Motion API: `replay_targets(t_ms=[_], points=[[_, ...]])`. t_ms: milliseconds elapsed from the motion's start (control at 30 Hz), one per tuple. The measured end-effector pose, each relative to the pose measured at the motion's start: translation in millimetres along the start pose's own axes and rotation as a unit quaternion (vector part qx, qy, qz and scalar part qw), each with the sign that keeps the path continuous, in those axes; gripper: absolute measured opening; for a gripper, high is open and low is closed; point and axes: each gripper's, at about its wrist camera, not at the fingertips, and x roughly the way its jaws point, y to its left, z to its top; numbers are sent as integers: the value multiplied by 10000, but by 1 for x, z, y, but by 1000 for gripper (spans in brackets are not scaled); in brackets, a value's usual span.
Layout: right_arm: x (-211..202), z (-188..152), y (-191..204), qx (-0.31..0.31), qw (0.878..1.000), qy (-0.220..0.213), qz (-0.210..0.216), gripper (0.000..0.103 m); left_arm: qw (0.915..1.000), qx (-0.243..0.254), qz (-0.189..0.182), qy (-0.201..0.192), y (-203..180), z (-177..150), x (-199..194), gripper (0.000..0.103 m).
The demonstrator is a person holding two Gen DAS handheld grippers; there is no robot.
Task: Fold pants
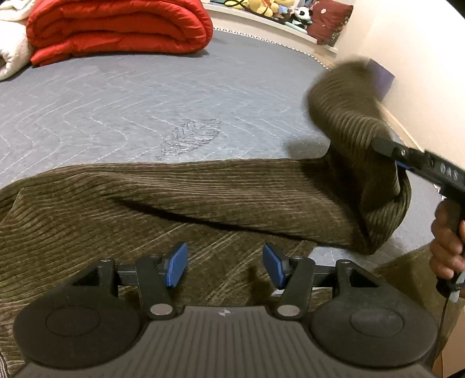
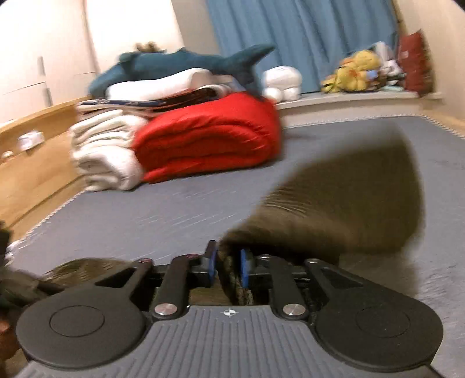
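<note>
Grey quilted mattress (image 1: 122, 96) is carrying everything, with a wall running along its right edge. Near its far left corner a folded red duvet (image 1: 116, 29) is lying beside white bedding (image 1: 11, 55); plush toys (image 1: 279, 8) are sitting on a ledge beyond the far edge.

Olive corduroy pants (image 1: 180, 192) are lying along the near edge, long axis running left to right. The left gripper (image 1: 224, 269) is hovering over the near cloth, its blue pads standing apart with nothing between them — not gripping.

Toward the right edge one pant leg is rising off the mattress, blurred with motion. The right gripper (image 2: 228, 263) is at that lifted leg, a bunch of corduroy sitting between its blue pads; whether the pads are pressing on it cannot be told from the blurred frame.

Judgement: the fold turns on carrying the lifted leg end leftward along the long axis, over the flat portion. The right hand (image 1: 447, 247) is the nearer one — the left is placed to pin the cloth.

Writing: white marks on the right gripper's body are visible, not legible. No garment label is showing.
</note>
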Motion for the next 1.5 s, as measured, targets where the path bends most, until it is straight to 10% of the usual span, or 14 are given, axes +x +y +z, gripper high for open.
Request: replay_targets(t_ms=[200, 467, 633, 800, 1000, 1167, 1367, 1500], points=[[-9, -5, -70, 2016, 9774, -281, -575, 54, 10000, -7, -5, -25, 0, 0, -2, 63], [26, -13, -102, 2668, 9619, 230, -545, 60, 10000, -8, 16, -7, 0, -1, -1, 63], [45, -13, -42, 1236, 9880, 872, 320, 60, 10000, -36, 14, 2, 1, 1, -1, 63], [49, -26, 18, -307, 9759, 1758, 1252, 60, 10000, -86, 9, -11, 3, 3, -2, 63], [24, -1, -26, 1008, 9849, 814, 1149, 61, 9999, -94, -13, -47, 3, 4, -6, 66], [11, 8, -79, 2360, 9687, -156, 751, 62, 10000, -68, -23, -46, 2, 3, -6, 66], [36, -7, -91, 2349, 9707, 499, -97, 48, 10000, -54, -5, -29, 2, 3, -4, 66], [51, -19, -71, 1605, 9805, 1108, 226, 45, 10000, -45, -2, -14, 1, 2, -3, 66]])
